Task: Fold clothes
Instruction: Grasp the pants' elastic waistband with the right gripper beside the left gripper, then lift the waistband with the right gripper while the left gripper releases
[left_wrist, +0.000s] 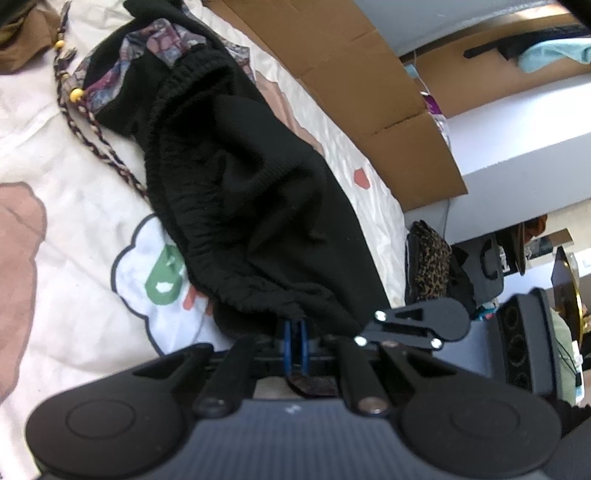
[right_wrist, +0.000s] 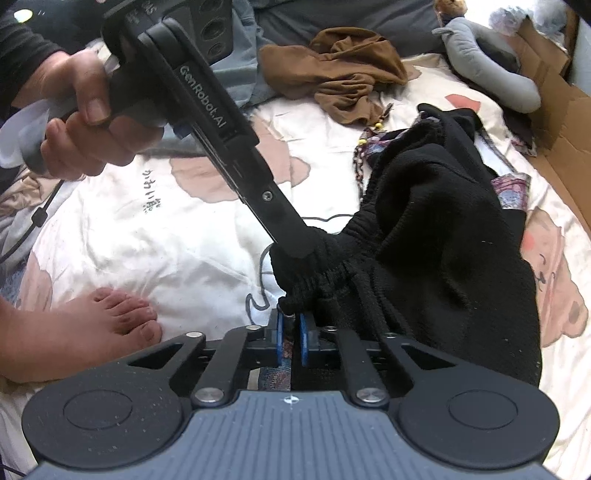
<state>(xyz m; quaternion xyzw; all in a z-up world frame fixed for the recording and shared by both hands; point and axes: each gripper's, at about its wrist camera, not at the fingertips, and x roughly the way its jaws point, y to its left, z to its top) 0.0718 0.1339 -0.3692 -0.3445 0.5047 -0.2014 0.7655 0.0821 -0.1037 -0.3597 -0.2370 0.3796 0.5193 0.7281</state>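
A black knit garment (left_wrist: 251, 166) with an elastic waistband lies bunched on the white printed bedsheet (left_wrist: 55, 147). My left gripper (left_wrist: 295, 326) is shut on the near edge of that waistband. In the right wrist view the same black garment (right_wrist: 443, 229) fills the right half. My right gripper (right_wrist: 291, 319) is shut on a fold of its gathered waistband. The left gripper (right_wrist: 295, 247), held by a hand (right_wrist: 85, 110), comes down from the upper left and pinches the waistband just beyond mine. A patterned cloth (left_wrist: 162, 40) with a braided beaded cord (left_wrist: 96, 136) lies under the black garment.
A crumpled brown garment (right_wrist: 343, 74) and a grey plush toy (right_wrist: 491, 74) lie at the far side of the bed. Cardboard (left_wrist: 369, 92) lines the bed's edge. A bare foot (right_wrist: 110, 321) rests on the sheet left of my right gripper. A leopard-print bag (left_wrist: 428, 258) sits beyond the bed.
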